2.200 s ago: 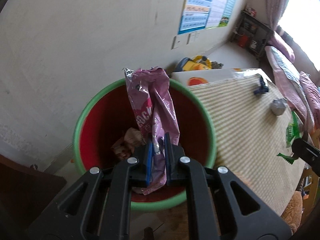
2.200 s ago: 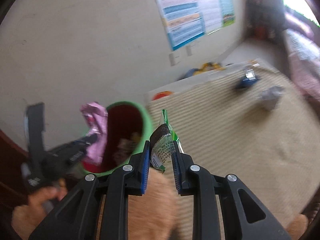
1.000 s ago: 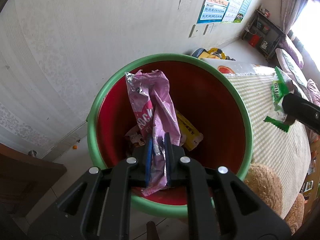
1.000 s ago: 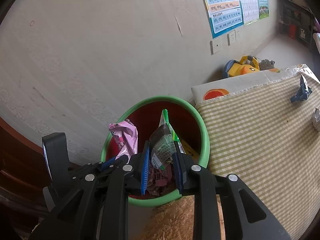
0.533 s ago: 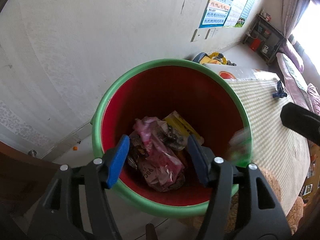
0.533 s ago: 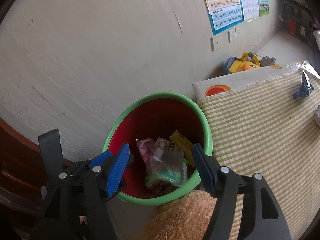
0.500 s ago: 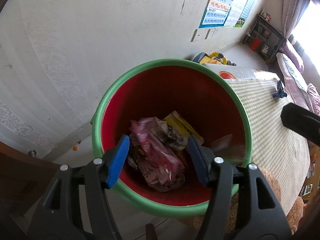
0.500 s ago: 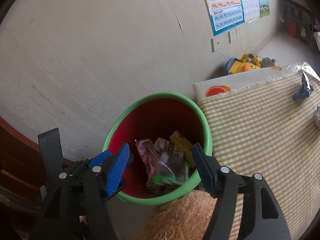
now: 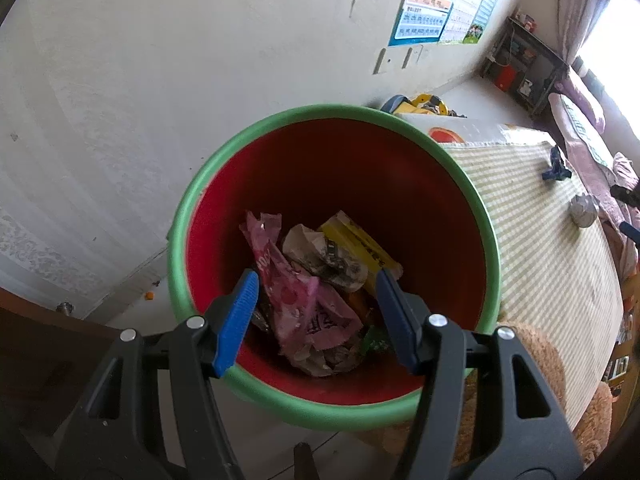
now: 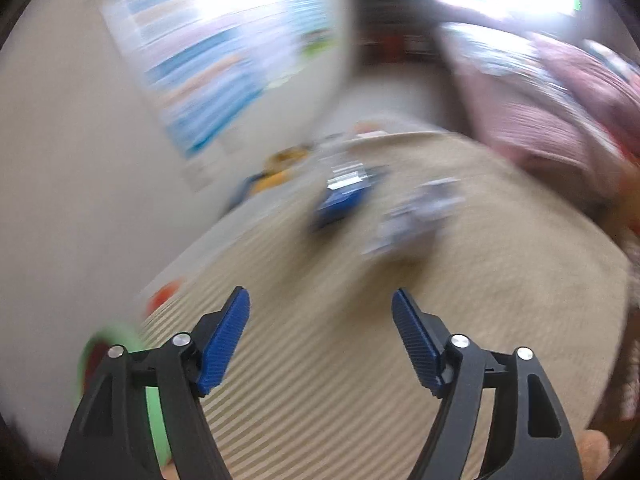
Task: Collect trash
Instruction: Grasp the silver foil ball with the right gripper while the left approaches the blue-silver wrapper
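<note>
A green-rimmed red bin (image 9: pixel 460 168) stands by the wall, holding a pink wrapper (image 9: pixel 296 300), a yellow packet (image 9: pixel 360 244) and other crumpled trash. My left gripper (image 9: pixel 316 292) hovers open over the bin with nothing between its fingers. My right gripper (image 10: pixel 320 312) is over the checked mat (image 10: pixel 340 380); its jaws are opening and hold nothing. Ahead of it, blurred, lie a blue wrapper (image 10: pixel 340 196) and a silvery crumpled piece (image 10: pixel 416 216). In the left wrist view the blue wrapper (image 9: pixel 556 166) and the silvery piece (image 9: pixel 583 210) lie on the mat at the far right.
A wall with a poster (image 9: pixel 428 20) runs behind the bin. A yellow toy (image 9: pixel 424 104) lies on the floor past it. A brown plush (image 9: pixel 536 364) sits by the bin's near side. A bed with pink bedding (image 10: pixel 560 100) borders the mat.
Both grippers opened and dropped their wrappers into the bin. The right gripper then swung away to the right over the mat, toward the blue and silvery pieces. The left stayed put.
</note>
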Demonstrator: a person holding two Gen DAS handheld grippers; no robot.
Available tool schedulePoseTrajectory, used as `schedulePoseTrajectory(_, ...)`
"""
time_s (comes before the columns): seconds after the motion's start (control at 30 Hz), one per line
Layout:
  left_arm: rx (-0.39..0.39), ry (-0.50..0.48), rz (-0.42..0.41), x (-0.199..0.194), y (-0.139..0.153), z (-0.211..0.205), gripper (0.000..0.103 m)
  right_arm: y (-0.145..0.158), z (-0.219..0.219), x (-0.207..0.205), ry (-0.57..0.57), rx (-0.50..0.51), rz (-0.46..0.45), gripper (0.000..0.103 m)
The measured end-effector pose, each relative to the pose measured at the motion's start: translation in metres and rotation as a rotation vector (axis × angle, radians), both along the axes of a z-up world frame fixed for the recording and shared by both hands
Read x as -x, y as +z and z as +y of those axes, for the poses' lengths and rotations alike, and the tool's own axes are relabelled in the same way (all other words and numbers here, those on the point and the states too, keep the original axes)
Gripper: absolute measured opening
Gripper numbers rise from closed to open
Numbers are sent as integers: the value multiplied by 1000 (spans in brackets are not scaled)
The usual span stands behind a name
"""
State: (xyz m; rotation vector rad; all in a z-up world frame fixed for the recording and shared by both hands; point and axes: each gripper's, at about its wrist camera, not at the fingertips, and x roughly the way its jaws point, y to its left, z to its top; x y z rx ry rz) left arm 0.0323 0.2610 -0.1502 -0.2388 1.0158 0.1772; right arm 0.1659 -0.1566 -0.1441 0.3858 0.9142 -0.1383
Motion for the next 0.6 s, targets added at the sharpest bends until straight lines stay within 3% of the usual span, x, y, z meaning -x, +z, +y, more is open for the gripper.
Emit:
schedulePoseTrajectory(0.13,-18,-30,5,-3,2,-12,58,-27,-57,-41,-118,-22,85,78)
schedulePoseTrajectory(0.3,-48,-61,16,-5,5,-28,58,-62,-72,-76,-98,-52,197,78)
schedulePoseTrajectory(0.37,-61,-73,22,-5,7,-35,58,-73,-73,-82,-84,-102,218,71)
schedulePoseTrajectory(0.4,-70,-82,26,-5,8,-40,58,-77,-75,-83,-77,-129,231,52)
schedulePoseTrajectory(0.47,-80,-100,23,-8,12,-50,58,-77,-82,-76,-74,-190,216,45)
schedulePoseTrajectory(0.6,-94,-153,3,-20,22,-78,58,-49,-90,-37,-15,-231,122,44)
